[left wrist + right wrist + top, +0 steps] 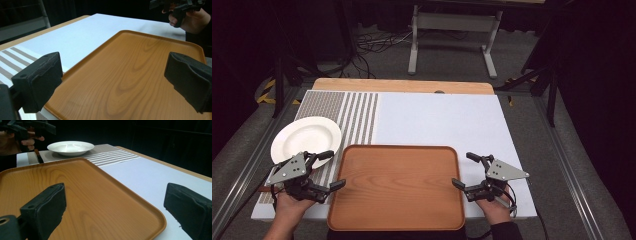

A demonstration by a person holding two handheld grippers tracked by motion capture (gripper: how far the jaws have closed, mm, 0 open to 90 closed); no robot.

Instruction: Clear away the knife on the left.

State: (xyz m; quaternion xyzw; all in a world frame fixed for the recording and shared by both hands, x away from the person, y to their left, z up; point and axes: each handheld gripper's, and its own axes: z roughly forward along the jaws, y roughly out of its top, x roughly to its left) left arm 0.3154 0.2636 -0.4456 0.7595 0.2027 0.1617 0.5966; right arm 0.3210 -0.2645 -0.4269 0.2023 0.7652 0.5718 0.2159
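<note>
High view showed the tray (396, 186) lying at the table's near edge between the left gripper (328, 169) and right gripper (464, 170), both spread wide, probably about to clamp its sides.

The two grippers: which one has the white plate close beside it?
The left gripper. The white plate lies just beyond it on the striped mat, while the right gripper is across the wooden tray, beside bare white table.

Tray (397, 185) bare between grippers; plate (306, 137) crowds the left
</note>
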